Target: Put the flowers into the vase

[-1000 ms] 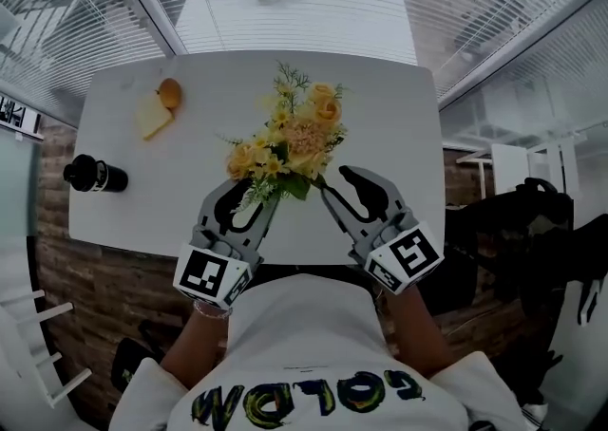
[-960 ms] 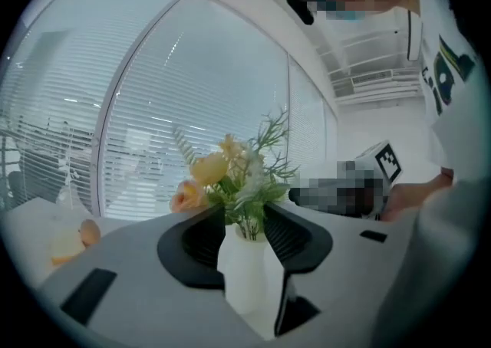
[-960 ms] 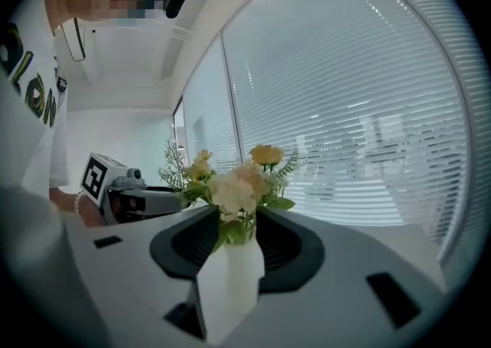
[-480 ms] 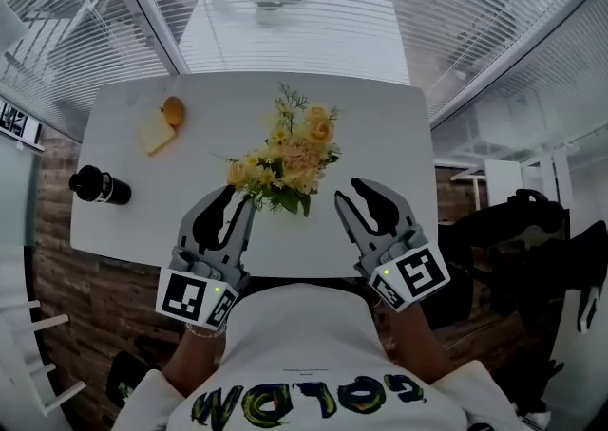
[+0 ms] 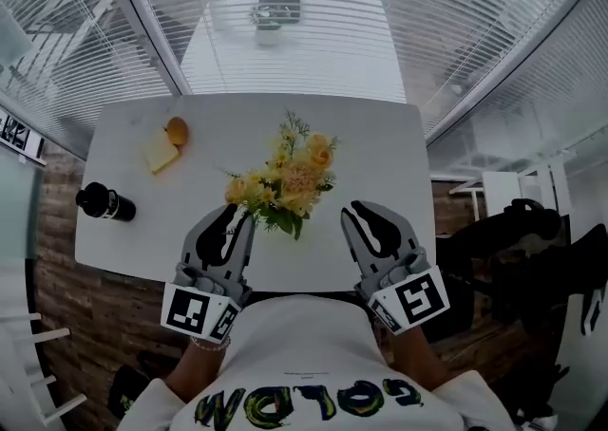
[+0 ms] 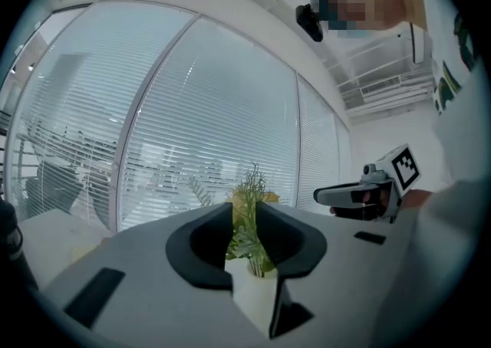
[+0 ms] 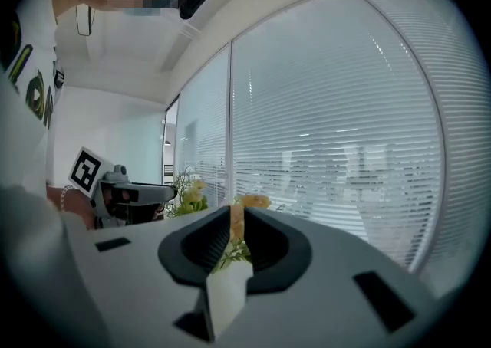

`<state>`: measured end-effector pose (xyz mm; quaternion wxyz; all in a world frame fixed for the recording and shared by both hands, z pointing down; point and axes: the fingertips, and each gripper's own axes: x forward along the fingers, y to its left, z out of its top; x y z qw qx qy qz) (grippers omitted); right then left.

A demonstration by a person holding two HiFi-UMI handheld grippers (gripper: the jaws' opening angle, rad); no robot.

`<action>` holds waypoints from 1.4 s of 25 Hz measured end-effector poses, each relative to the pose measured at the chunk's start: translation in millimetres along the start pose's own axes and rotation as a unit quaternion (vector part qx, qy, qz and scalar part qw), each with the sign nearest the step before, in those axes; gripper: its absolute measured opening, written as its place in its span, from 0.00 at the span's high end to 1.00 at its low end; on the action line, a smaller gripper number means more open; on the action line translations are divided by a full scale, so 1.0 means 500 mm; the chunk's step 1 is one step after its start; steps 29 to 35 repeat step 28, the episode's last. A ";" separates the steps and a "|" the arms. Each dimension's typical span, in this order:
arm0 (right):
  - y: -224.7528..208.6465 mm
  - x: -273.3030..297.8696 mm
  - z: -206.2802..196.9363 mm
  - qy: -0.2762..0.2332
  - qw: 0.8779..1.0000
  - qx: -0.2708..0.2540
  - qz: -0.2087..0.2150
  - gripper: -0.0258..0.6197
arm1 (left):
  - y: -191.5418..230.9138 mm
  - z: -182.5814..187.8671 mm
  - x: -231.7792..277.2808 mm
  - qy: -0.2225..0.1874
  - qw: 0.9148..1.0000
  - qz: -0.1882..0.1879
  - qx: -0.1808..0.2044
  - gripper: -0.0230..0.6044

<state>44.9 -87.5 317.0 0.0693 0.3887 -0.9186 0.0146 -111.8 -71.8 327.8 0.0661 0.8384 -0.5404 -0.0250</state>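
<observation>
**Head view.** The yellow flowers (image 5: 285,182) stand as one upright bunch at the middle of the white desk (image 5: 380,144), tilted slightly toward the upper right of the frame. The blooms hide whatever holds the stems. No view shows the vase clearly, but the bunch stands unaided, so the stems are probably already in it.

The bunch lies ahead of both grippers, between them. The left gripper (image 5: 228,220) is nearer, its fingers just beside the lowest leaves. The right gripper (image 5: 366,211) is clearly apart, at lower right.

**Gripper views.** Both pairs of fingers have just been closing to a narrow slit. Nothing is between them: the flowers show only through the gap, farther off. Neither gripper holds anything.

**Surface and room.** A black bottle (image 5: 104,201) lies at the desk's left edge. A pale slab (image 5: 160,154) touches an orange ball (image 5: 177,130) at upper left. Slatted blinds (image 5: 285,30) over glass walls fill the top of the frame, and brick-patterned flooring (image 5: 57,287) shows at lower left.
</observation>
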 end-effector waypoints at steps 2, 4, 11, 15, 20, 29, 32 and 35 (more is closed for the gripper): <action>-0.001 -0.001 -0.002 0.000 1.000 -0.001 -0.008 0.88 | 0.000 -0.005 0.000 0.001 1.000 -0.001 0.000 0.80; -0.003 0.000 -0.008 0.003 1.000 0.000 -0.014 0.89 | 0.000 -0.010 0.001 0.002 1.000 -0.004 -0.001 0.80; -0.008 -0.001 -0.015 0.010 1.000 -0.001 -0.022 0.90 | -0.008 -0.017 0.012 0.004 1.000 -0.009 -0.001 0.80; -0.008 -0.002 -0.014 0.009 1.000 -0.001 -0.022 0.91 | -0.004 -0.020 0.011 0.006 1.000 -0.005 -0.002 0.80; -0.011 -0.007 -0.012 0.009 1.000 -0.004 -0.027 0.91 | -0.006 -0.022 0.011 0.009 1.000 -0.005 -0.003 0.80; -0.009 -0.012 -0.014 0.011 1.000 -0.004 -0.029 0.91 | -0.006 -0.023 0.009 0.008 1.000 -0.002 -0.005 0.80; -0.009 -0.012 -0.014 0.011 1.000 -0.004 -0.029 0.91 | -0.006 -0.023 0.009 0.008 1.000 -0.002 -0.005 0.80; -0.009 -0.012 -0.014 0.011 1.000 -0.004 -0.029 0.91 | -0.006 -0.023 0.009 0.008 1.000 -0.002 -0.005 0.80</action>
